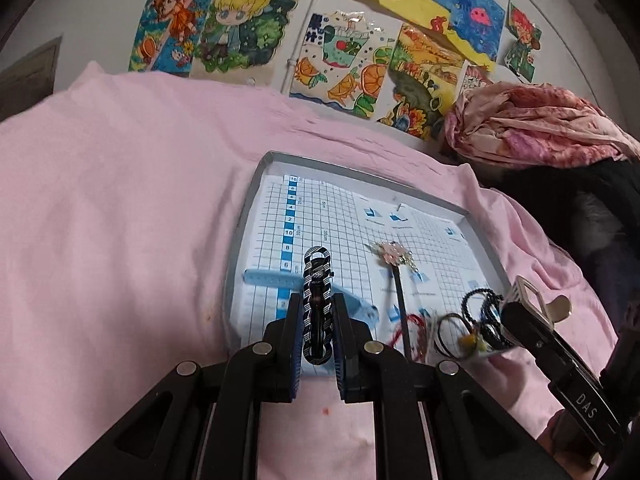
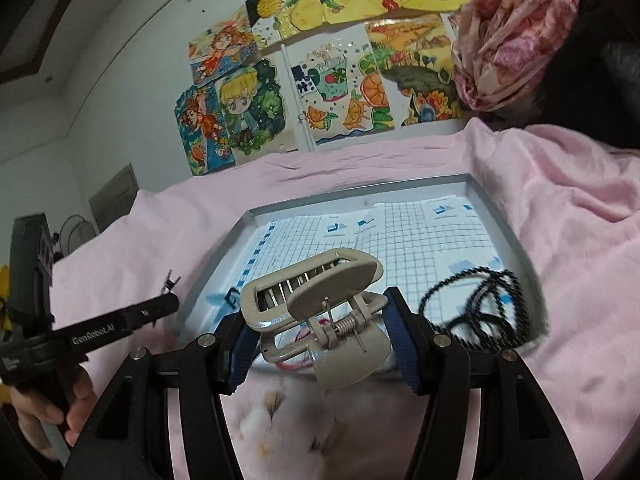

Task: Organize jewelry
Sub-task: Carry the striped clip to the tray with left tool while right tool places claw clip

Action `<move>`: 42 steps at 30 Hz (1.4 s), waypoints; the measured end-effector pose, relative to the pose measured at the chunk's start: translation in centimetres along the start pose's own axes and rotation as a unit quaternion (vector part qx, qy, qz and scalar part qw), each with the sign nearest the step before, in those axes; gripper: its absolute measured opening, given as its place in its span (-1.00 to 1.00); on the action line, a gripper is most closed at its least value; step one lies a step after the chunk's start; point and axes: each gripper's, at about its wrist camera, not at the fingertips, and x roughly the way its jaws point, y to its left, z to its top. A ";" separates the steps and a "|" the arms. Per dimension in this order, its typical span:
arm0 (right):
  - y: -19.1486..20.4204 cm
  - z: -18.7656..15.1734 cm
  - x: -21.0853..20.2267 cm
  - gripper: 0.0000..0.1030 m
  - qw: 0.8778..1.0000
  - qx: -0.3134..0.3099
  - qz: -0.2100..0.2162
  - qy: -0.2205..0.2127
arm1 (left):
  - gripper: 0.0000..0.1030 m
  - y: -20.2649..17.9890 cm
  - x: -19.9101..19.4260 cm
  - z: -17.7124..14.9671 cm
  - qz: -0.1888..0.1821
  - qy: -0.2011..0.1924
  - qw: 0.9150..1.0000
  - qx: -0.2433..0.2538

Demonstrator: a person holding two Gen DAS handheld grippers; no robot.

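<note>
- Left tongs (image 1: 317, 320) are pinching a black-and-white chain bracelet (image 1: 317, 304) over the near-left part of the grey tray (image 1: 362, 166).
- Right tongs (image 2: 320, 332) are clamping a beige hair claw clip (image 2: 316, 304) above the tray's near edge.
- Tray's sitting on a pink bedsheet (image 1: 120, 200), with a black beaded necklace (image 2: 480, 300) and a flower hairpin (image 1: 394, 264) lying inside.

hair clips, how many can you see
2. A beige claw clip is pinched in the right gripper over the tray's near edge. A black-and-white striped clip is in the left gripper. The tangled pile may hide more.
</note>
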 end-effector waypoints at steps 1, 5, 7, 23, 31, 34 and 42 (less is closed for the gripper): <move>0.0 0.1 0.9 0.06 1.000 -0.001 0.000 0.006 | -0.76 0.1 0.6 0.1 0.005 0.002 1.000 0.008; 1.1 0.0 3.6 0.06 0.999 -0.026 -0.019 0.032 | -0.76 0.7 1.9 -0.2 0.016 0.017 1.000 0.016; 1.7 -0.2 4.2 0.06 0.998 -0.039 -0.022 0.041 | -0.76 0.8 2.5 -0.5 0.014 0.028 0.999 0.017; 2.0 -2.0 5.7 0.06 0.994 -0.056 -0.035 0.091 | -0.75 1.1 3.7 -1.1 0.013 0.058 0.998 0.017; 2.0 -2.0 5.8 0.07 0.994 -0.058 -0.035 0.092 | -0.75 1.2 4.1 -1.3 0.019 0.070 0.997 0.017; 2.0 -2.0 5.8 0.07 0.994 -0.058 -0.034 0.092 | -0.75 1.2 4.1 -1.2 0.018 0.071 0.997 0.016; 1.9 -2.0 5.9 0.07 0.994 -0.056 -0.035 0.091 | -0.75 1.2 4.2 -1.2 0.019 0.072 0.997 0.016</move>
